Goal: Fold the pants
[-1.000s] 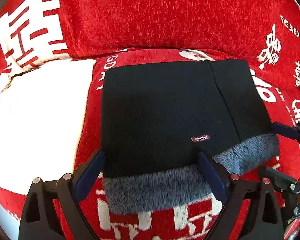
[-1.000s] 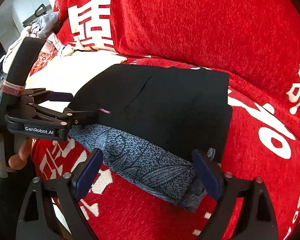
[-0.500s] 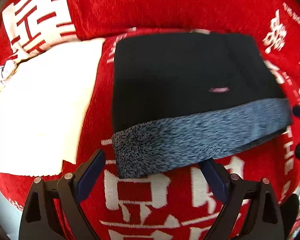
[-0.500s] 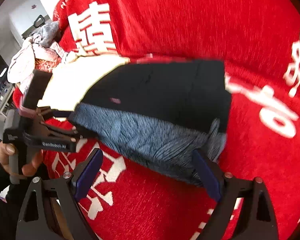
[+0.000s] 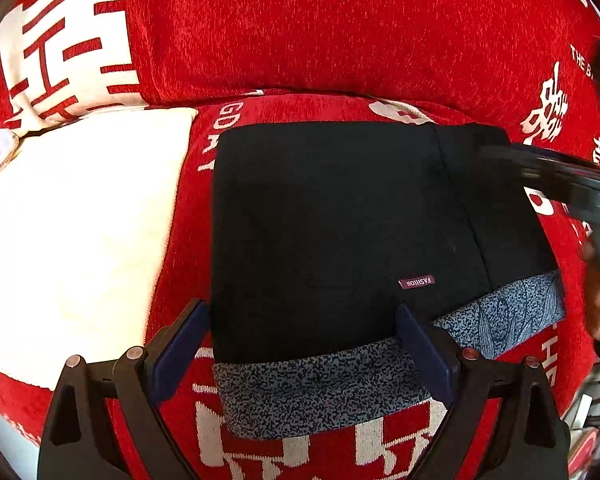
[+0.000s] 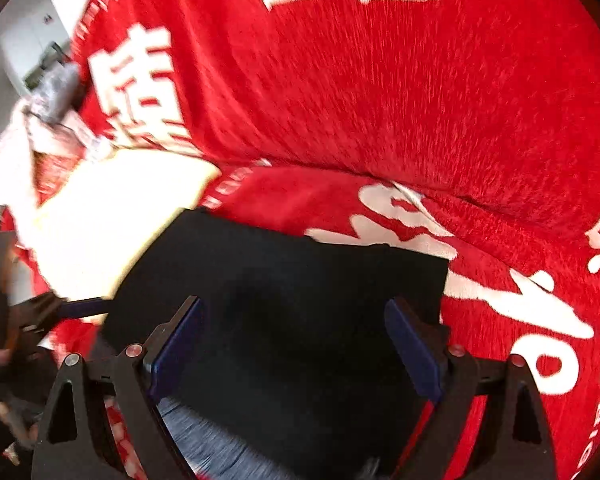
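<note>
Hovering over the near edge: left gripper (image 5: pixel 302 354) has its jaws spread wide, nothing between them, straddling the front of the pants (image 5: pixel 340 232). Right gripper (image 6: pixel 294 354) also spread and empty, low over the pants' right half; that view is motion-blurred, so contact with the cloth can't be called. In the left view the right gripper shows only as a dark blurred shape at the right edge.

Pants lie on the red sofa seat (image 5: pixel 180 240), folded into a compact black rectangle, edges fairly square, FASHION tag (image 5: pixel 416 281) facing up. Grey lining (image 5: pixel 320 392) sticks out as a strip along the near edge and right corner. White cloth (image 5: pixel 72 240) just left of the pants, a narrow red gap between them. Backrest cushion (image 5: pixel 340 28) behind.

Judgement: folding looks mostly done, both grippers released. Possibly left: one more fold, or tucking the grey strip so the bundle is flush. Fleece is bulky, may spring back.
</note>
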The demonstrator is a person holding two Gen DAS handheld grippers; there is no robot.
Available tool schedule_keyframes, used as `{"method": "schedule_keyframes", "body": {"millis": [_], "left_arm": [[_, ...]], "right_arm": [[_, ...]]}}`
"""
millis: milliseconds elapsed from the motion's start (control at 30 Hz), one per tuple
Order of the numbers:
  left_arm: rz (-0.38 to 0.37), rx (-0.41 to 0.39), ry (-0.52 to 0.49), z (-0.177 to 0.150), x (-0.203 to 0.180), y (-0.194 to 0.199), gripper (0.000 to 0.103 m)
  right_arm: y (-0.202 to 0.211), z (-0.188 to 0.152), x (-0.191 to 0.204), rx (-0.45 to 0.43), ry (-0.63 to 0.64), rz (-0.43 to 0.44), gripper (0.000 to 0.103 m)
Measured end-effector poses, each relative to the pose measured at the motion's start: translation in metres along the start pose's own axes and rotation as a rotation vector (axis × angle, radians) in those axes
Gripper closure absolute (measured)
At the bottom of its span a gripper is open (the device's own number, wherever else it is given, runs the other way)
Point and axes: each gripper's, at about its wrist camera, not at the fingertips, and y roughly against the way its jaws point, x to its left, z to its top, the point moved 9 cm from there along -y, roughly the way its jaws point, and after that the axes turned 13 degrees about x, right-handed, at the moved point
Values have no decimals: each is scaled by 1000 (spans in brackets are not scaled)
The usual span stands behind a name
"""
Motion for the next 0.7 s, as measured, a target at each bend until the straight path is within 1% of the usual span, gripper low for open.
{"method": "schedule_keyframes", "body": {"millis": [100, 167, 267, 333, 400, 467, 567, 633, 700], "left_arm": [[-3, 2, -2, 2, -1, -2, 6], [7, 0, -3, 3, -1, -2, 3], [7, -4, -1, 1, 0, -1, 2], [16, -9, -2, 0, 2, 2, 2], [33, -29, 0, -5, 2, 13, 2], [7, -70, -10, -14, -1, 31, 2], [30, -61, 28, -31, 0, 40, 2], [20, -31, 38, -43, -3, 39, 2], [32, -25, 38, -51, -8, 39, 2]], "right_arm": [[-28, 1, -14, 71, -40, -20, 10], [-36, -1, -19, 86, -47, -41, 7], [-27, -5, -19, 72, -62, -30, 7], [-8, -13, -17, 41, -76, -9, 7], [11, -23, -14, 3, -89, -31, 7], [36, -47, -9, -33, -111, -77, 7], [56, -87, -3, -48, -169, -114, 7], [59, -113, 2, -24, -204, -120, 5], [58, -129, 4, 2, -224, -158, 4]]}}
